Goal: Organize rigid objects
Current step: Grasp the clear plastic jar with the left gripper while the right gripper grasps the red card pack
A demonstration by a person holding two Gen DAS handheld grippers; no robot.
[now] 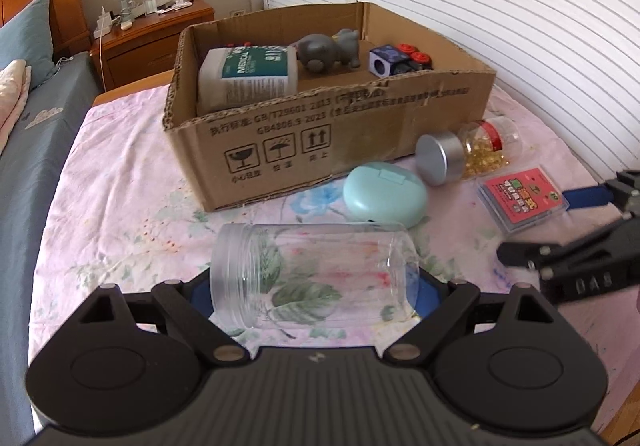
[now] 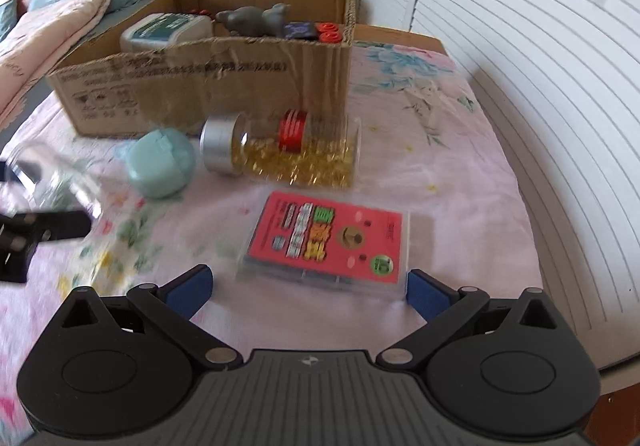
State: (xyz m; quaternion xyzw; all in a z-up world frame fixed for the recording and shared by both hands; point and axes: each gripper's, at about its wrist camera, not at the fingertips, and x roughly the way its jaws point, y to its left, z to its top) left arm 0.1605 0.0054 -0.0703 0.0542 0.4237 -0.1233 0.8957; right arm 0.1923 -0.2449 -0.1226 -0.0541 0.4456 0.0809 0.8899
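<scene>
On the flowered bedsheet [image 1: 120, 174], my cardboard box [image 1: 320, 134] already holds several things; the pill bottle [image 2: 288, 150], mint case [image 1: 385, 193] and card pack [image 2: 326, 244] wait outside. My left gripper [image 1: 316, 286] clamps the clear jar [image 1: 316, 274]. My right gripper [image 2: 310, 288] is spread wide around the card pack, not gripping.

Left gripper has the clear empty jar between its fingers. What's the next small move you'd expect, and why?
Probably lift the clear jar and carry it towards the cardboard box. The left gripper looks shut on it, the jar lying sideways between the blue pads. The box just ahead already holds sorted items, with bare floor towards its right end.
</scene>
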